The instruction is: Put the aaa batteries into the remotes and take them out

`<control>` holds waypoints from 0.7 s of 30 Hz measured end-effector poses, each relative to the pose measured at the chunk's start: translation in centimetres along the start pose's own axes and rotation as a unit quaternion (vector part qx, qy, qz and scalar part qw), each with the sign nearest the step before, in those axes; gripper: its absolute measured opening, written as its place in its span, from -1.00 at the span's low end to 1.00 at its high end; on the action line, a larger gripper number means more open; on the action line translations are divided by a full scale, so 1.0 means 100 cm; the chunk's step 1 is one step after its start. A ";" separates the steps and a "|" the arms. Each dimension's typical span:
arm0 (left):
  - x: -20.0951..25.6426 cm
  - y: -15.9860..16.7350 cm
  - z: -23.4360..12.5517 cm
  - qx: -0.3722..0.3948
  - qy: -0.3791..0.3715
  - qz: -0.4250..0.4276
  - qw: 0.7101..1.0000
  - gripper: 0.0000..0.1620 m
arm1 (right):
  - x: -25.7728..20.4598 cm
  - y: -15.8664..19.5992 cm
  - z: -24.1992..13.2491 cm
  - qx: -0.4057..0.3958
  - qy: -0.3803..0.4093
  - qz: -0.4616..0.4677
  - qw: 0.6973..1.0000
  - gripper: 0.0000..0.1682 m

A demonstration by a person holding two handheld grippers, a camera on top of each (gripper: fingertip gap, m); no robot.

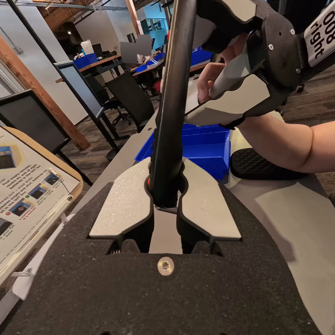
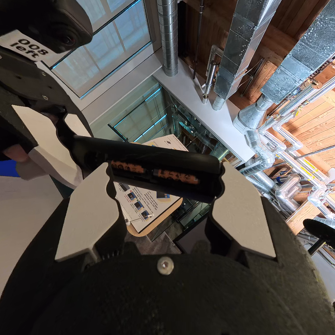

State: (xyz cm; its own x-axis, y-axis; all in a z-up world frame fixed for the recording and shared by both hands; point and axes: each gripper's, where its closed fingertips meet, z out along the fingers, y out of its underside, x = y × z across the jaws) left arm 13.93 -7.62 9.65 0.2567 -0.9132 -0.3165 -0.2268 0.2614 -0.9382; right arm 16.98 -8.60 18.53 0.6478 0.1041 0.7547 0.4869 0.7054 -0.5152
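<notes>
My left gripper (image 1: 165, 174) is shut on the lower end of a black remote (image 1: 174, 90), holding it upright above the grey table (image 1: 290, 226). In the right wrist view the remote (image 2: 163, 154) lies across with its battery compartment uncovered. Two orange-and-black batteries (image 2: 126, 167) (image 2: 177, 176) sit end to end inside. My right gripper (image 2: 164, 172) is open. Its fingertips (image 2: 101, 174) straddle the compartment, and the right tip touches the remote's end. The right gripper also shows in the left wrist view (image 1: 195, 68), held by a hand. The left gripper also shows in the right wrist view (image 2: 54, 145).
A blue bin (image 1: 204, 150) stands on the table just behind the remote. A black textured pad (image 1: 257, 165) lies to its right under the person's forearm. An instruction board (image 1: 27, 190) stands at the left. Chairs and desks fill the room beyond.
</notes>
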 end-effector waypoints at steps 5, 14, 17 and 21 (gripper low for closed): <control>-0.002 -0.001 0.000 0.019 0.022 -0.041 0.999 -0.71 | 0.008 -0.004 -0.003 0.015 0.008 0.029 0.999 0.31; -0.004 -0.002 -0.003 0.012 -0.007 0.030 0.999 -0.70 | 0.014 -0.011 -0.010 0.055 -0.013 0.055 0.997 0.33; -0.001 0.000 0.000 0.006 -0.002 0.020 1.000 -0.70 | 0.002 -0.011 -0.006 0.042 -0.020 0.020 0.999 0.33; -0.001 0.003 0.000 -0.003 0.004 0.011 1.000 -0.71 | -0.004 -0.002 -0.001 0.020 -0.022 -0.018 0.999 0.34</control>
State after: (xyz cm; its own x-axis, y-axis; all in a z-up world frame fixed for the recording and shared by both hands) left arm 13.90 -7.49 9.42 0.2433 -0.9102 -0.3351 -0.2386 0.2786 -0.9303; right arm 16.68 -8.87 18.26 0.6039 0.1077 0.7898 0.4855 0.7361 -0.4716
